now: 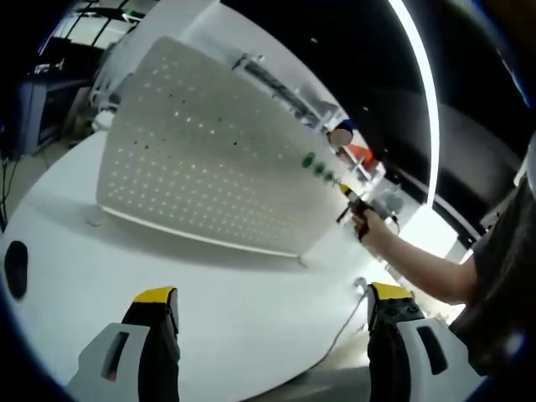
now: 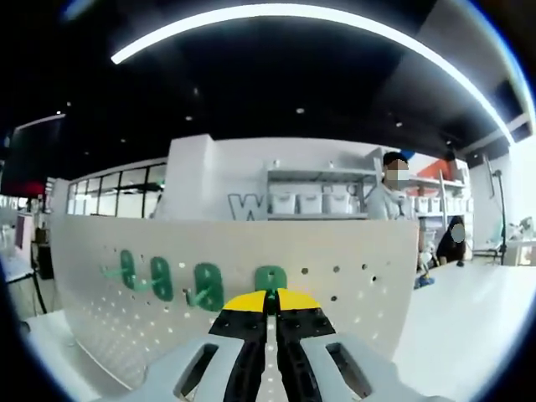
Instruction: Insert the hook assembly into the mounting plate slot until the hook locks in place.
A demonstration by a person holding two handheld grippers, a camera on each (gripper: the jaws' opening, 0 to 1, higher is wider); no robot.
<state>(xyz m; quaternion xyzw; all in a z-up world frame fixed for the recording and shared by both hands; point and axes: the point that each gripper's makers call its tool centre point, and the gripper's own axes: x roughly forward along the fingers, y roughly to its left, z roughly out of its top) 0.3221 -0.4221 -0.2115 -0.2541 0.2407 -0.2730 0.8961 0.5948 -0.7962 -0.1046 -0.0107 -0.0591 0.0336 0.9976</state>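
Green hook [image 2: 270, 279] sits just past our right gripper [image 2: 270, 311] fingertips, against white pegboard [image 2: 352, 276]; jaws clenched, whether gripping hook we cannot tell. Left gripper [image 1: 272, 297] released, well short of pegboard. We judge insertion underway; next, press until locked.

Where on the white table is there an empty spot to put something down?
The table is bare between the pegboard and the left hand-held gripper. It is crowded at the board's far end, where the right hand-held gripper works beside green hooks.
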